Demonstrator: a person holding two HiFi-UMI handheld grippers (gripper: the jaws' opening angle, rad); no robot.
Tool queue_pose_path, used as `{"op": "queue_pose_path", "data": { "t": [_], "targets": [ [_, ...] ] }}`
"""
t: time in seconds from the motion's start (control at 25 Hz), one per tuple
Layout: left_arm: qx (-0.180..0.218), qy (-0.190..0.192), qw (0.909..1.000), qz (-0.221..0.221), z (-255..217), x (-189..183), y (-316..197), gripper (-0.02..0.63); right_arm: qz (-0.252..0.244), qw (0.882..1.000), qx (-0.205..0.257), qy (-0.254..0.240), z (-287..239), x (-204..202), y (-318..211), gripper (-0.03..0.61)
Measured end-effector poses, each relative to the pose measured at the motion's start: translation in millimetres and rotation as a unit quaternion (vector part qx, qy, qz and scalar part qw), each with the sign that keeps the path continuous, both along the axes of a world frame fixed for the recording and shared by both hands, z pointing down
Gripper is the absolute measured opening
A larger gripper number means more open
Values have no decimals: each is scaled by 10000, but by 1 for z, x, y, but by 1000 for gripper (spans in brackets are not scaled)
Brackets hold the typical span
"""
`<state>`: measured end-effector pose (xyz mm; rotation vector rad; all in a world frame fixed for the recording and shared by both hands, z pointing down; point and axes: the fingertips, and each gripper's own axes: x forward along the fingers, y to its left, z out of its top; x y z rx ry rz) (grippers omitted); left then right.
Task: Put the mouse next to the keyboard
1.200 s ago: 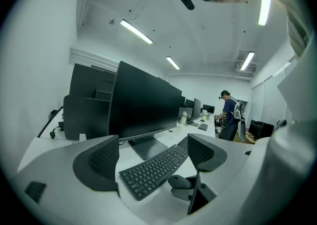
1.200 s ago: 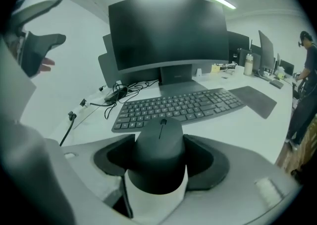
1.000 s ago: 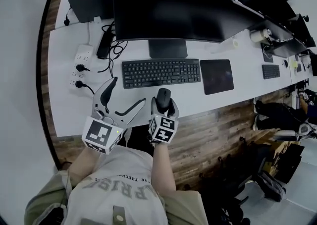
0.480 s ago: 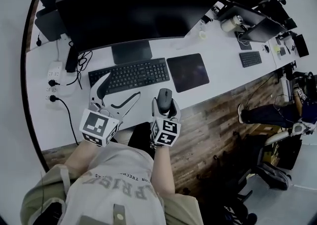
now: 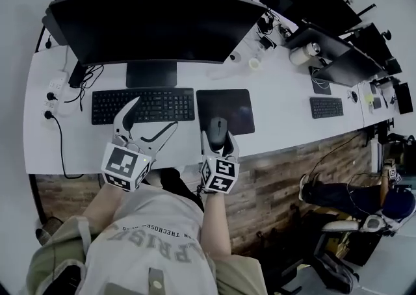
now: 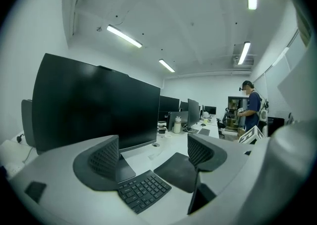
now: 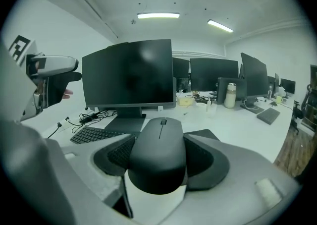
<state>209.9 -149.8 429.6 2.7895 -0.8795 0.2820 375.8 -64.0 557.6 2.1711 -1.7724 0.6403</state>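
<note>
**Right tongs and load.** My right tongs [image 5: 218, 139] are clamped on the mouse [image 5: 218, 127], one jaw against each flank. The mouse sits over the front edge of the mouse pad [image 5: 229, 105]. I cannot tell whether its base touches the pad or hangs just above it.

**Governing relation.** The keyboard [image 5: 143, 106] lies to the left of the mouse, near it but apart, with the pad's left margin between them. The mouse's long axis runs away from me, wheel end toward the monitor [image 5: 153, 24], and so crosses the keyboard's long axis at about a right angle. In my judgement, a short leftward carry with the heading unchanged would set the mouse beside the keyboard's right end on the counter [image 5: 292, 115].

**Left tongs.** My left tongs [image 5: 152, 120] are spread wide with nothing between the jaws. They hover by the keyboard's right front corner, in the path the mouse would take, and may need to give way.
</note>
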Motion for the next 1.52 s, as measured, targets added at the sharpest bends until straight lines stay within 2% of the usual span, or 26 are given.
{"op": "queue_pose_path", "data": {
  "t": [0.32, 0.6, 1.0, 1.52],
  "targets": [
    [154, -159, 9976, -658, -6, 45, 10, 414, -744, 9968, -277, -87, 20, 62, -24, 308],
    [134, -312, 9908, -1309, 1, 55, 3, 416, -1295, 9882, -812, -132, 75, 78, -68, 309],
    [108, -304, 9850, -1694, 7, 61, -15, 416, -1477, 9783, -1450, -114, 134, 85, -114, 310],
    [54, -263, 9825, -1844, 15, 58, -32, 414, -1499, 9741, -1677, -214, 159, 83, -128, 311]
  ]
}}
